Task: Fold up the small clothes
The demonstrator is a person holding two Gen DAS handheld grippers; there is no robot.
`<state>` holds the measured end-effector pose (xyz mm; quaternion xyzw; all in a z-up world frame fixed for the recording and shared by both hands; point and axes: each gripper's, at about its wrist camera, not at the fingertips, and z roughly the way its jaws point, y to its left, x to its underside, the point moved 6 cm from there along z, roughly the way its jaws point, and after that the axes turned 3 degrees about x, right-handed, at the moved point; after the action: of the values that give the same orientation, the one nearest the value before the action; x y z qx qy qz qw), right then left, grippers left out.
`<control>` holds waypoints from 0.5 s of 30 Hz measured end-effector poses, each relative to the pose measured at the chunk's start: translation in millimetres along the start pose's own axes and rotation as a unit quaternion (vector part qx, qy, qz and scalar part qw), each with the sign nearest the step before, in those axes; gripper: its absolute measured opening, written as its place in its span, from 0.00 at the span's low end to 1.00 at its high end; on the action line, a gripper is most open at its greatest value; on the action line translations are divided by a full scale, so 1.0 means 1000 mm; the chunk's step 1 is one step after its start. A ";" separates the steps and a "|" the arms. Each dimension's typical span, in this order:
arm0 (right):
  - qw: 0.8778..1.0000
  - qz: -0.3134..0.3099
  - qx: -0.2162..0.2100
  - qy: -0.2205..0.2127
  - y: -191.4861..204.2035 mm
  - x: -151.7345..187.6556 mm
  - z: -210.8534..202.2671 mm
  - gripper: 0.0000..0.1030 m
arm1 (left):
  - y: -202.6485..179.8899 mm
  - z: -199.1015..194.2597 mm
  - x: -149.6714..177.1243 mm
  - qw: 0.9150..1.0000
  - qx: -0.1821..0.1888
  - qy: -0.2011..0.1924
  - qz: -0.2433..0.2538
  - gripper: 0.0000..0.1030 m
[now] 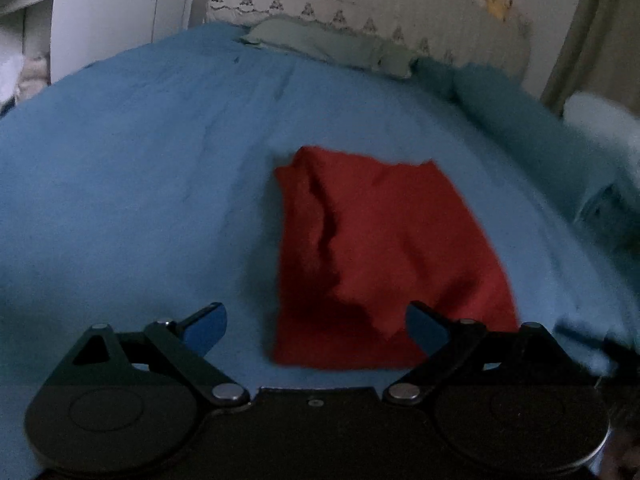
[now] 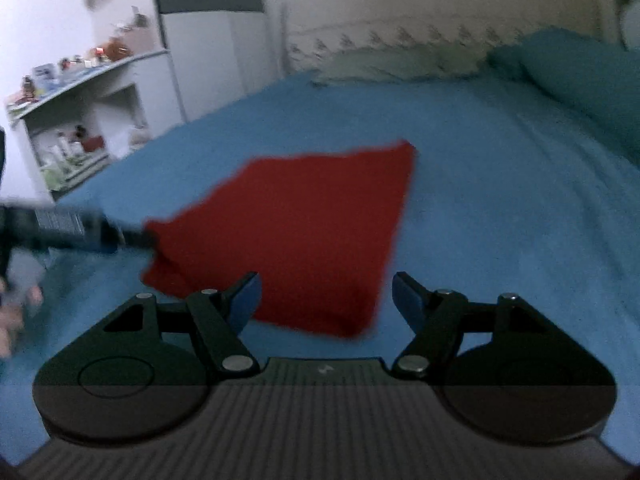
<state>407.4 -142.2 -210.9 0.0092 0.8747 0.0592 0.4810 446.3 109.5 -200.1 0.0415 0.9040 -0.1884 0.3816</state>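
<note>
A small red cloth [image 1: 384, 256] lies folded on the blue bedsheet [image 1: 140, 200], with a loose fold ridge down its left side. My left gripper [image 1: 316, 328] is open and empty, its jaws straddling the cloth's near edge just above it. In the right wrist view the red cloth [image 2: 312, 240] lies ahead, and my right gripper [image 2: 326, 300] is open and empty over its near corner. The left gripper shows there as a dark blurred shape [image 2: 80, 228] at the cloth's left corner; whether it touches the cloth is unclear.
Pale green pillows [image 1: 332, 44] and a teal pillow [image 1: 512, 116] lie at the head of the bed against an embroidered headboard [image 1: 360, 4]. A white shelf unit with small items [image 2: 76, 120] and a wardrobe [image 2: 212, 40] stand to the left of the bed.
</note>
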 end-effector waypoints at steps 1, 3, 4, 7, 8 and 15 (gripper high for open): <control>1.000 0.008 0.005 0.003 -0.006 0.005 -0.001 0.85 | -0.003 0.003 -0.003 1.000 0.007 -0.005 -0.008 0.92; 1.000 0.025 0.006 0.009 -0.019 0.012 -0.005 0.85 | -0.008 0.009 -0.009 1.000 0.013 -0.009 -0.016 0.80; 0.999 0.031 0.008 0.011 -0.022 0.015 -0.004 0.85 | -0.009 0.016 -0.010 1.000 0.014 -0.005 -0.021 0.76; 0.999 0.038 0.007 0.011 -0.022 0.025 -0.009 0.85 | -0.004 0.031 -0.005 0.999 0.002 0.014 -0.032 0.08; 0.999 0.039 0.006 0.010 -0.022 0.026 -0.009 0.85 | 0.000 0.035 -0.001 0.999 -0.005 0.019 -0.040 0.09; 0.999 0.041 -0.002 0.004 -0.020 0.019 -0.002 0.85 | 0.028 0.028 0.020 0.996 -0.011 0.022 -0.091 0.10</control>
<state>395.9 -161.1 -227.9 0.0436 0.8753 0.0803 0.4749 457.4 123.6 -240.9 -0.0406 0.9143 -0.2116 0.3430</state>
